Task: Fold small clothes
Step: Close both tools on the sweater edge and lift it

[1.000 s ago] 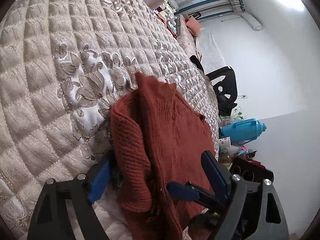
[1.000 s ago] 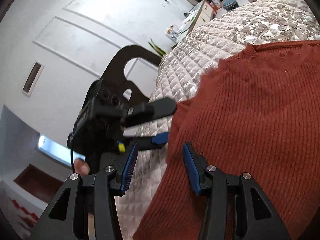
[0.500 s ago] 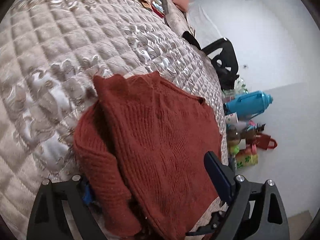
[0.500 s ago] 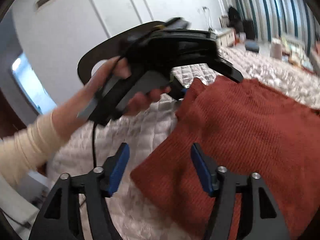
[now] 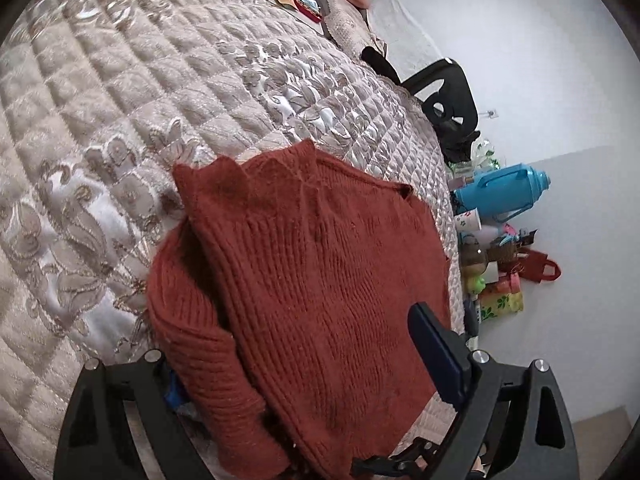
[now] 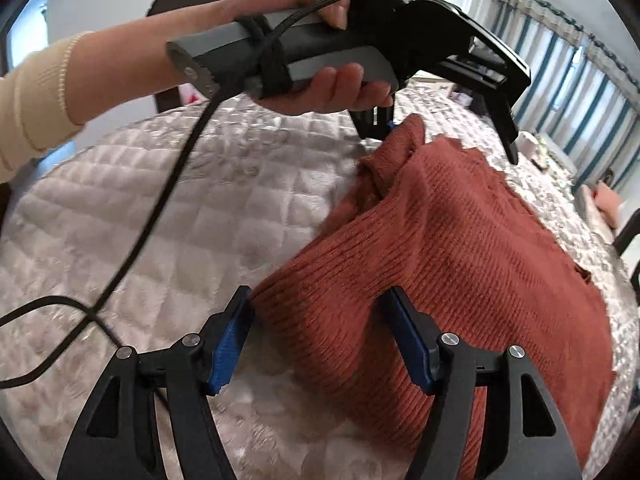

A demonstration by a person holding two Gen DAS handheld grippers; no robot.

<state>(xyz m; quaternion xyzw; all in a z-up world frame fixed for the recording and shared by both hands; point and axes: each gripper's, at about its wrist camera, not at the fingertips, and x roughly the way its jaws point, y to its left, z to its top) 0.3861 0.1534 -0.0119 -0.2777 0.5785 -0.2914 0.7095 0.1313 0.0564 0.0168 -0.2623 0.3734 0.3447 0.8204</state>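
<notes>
Now the rust-red knit sweater [image 5: 320, 288] lies folded on the quilted bedspread [image 5: 120, 100]; my right gripper [image 6: 316, 340] has just opened and let go, and my left gripper [image 5: 312, 364] stands wide, gripping nothing. That fold's done.

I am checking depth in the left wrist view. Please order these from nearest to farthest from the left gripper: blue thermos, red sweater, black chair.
1. Red sweater: between the left gripper's open fingers, on the quilt.
2. Blue thermos: on the right, beside the bed.
3. Black chair: upper right, by the bed's far edge.
</notes>
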